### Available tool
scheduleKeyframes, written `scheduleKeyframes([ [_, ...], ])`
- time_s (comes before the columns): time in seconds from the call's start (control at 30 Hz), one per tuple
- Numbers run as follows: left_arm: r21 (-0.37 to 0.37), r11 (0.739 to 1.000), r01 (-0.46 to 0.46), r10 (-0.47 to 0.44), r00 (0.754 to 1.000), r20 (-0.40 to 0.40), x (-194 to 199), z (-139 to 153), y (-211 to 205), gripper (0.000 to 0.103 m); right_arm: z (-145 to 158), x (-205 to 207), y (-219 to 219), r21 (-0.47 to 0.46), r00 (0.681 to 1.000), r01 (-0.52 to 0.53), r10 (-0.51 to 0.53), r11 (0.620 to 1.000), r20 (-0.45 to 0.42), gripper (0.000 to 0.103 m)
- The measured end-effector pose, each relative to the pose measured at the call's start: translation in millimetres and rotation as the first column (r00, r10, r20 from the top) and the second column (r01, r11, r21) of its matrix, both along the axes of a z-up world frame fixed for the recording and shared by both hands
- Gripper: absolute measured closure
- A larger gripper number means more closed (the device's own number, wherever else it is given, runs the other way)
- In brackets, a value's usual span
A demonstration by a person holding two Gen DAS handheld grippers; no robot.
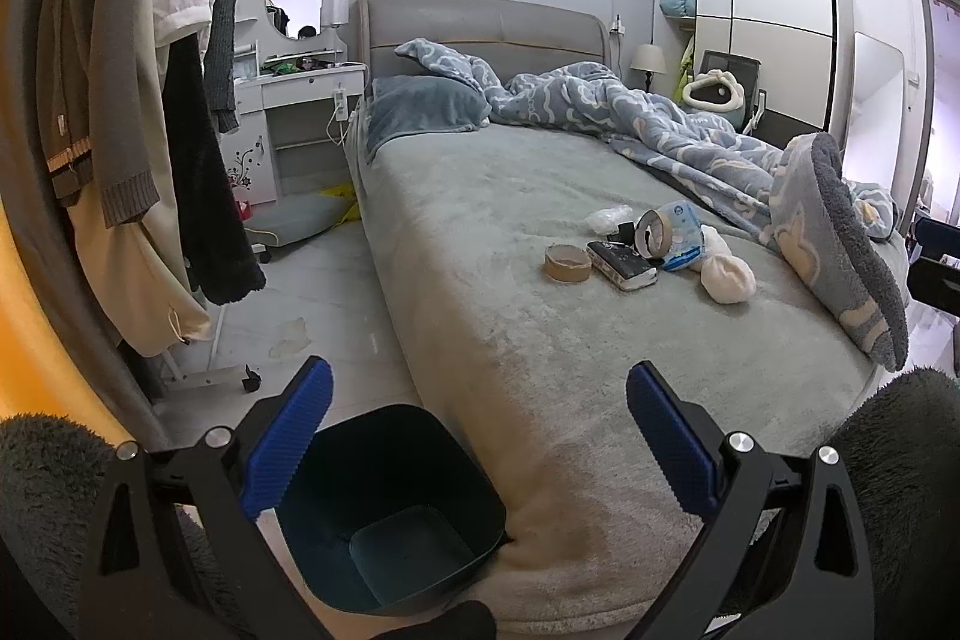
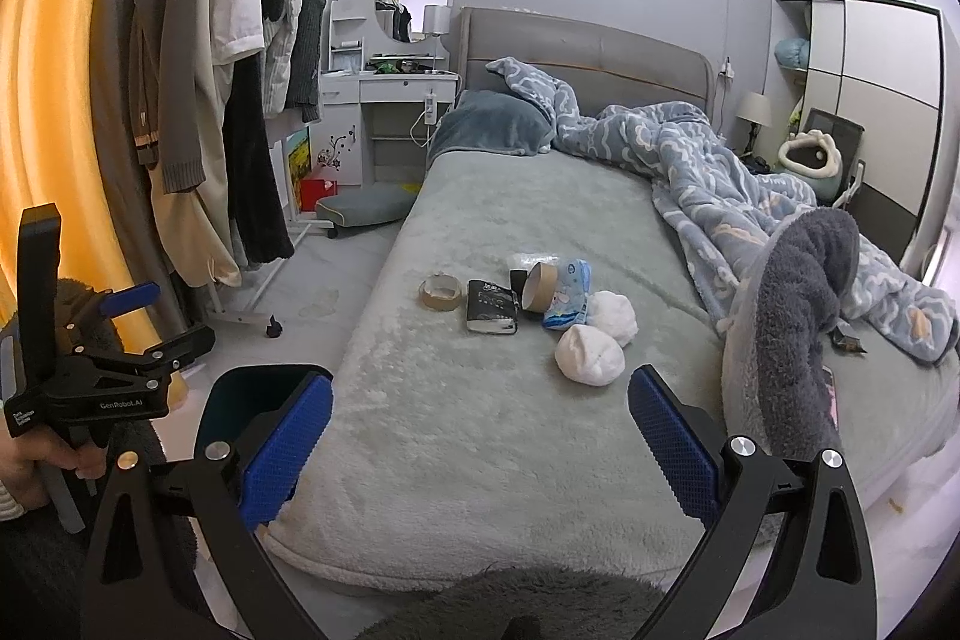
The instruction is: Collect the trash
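Observation:
Trash lies in a cluster on the grey bed (image 2: 480, 436): a flat tape roll (image 2: 441, 292), a black packet (image 2: 492, 307), an upright cardboard ring (image 2: 537, 286), a blue tissue pack (image 2: 567, 301), two white crumpled wads (image 2: 588, 355) and clear plastic (image 2: 531, 261). The left wrist view shows the same tape roll (image 1: 567, 263), packet (image 1: 621, 265) and wads (image 1: 726, 274). A dark teal bin (image 1: 390, 508) stands on the floor at the bed's near left corner. My left gripper (image 1: 480, 436) is open above the bin's rim and the bed corner. My right gripper (image 2: 480, 436) is open over the bed's foot, short of the trash.
A clothes rack (image 2: 240, 100) full of coats stands left of the bed, with a white dressing table (image 2: 396, 100) behind it. A blue patterned duvet (image 2: 690, 160) and a folded grey blanket (image 2: 792, 328) cover the bed's right side. A wardrobe (image 2: 870, 100) is at the far right.

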State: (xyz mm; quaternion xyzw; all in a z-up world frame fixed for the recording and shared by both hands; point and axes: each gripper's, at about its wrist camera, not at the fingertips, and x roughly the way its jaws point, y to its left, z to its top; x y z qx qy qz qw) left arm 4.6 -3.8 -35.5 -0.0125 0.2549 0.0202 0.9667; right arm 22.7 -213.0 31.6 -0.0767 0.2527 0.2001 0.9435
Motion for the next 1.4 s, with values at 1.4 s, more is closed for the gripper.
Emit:
scheduleKeyframes([
  [1.4, -0.002, 1.0, 0.011, -0.011, 1.0, -0.006, -0.7, -3.5, -6.9, 0.003, -0.8, 0.2, -1.8, 0.003, 1.0, 0.002, -0.002, 1.0, -0.005, 0.003],
])
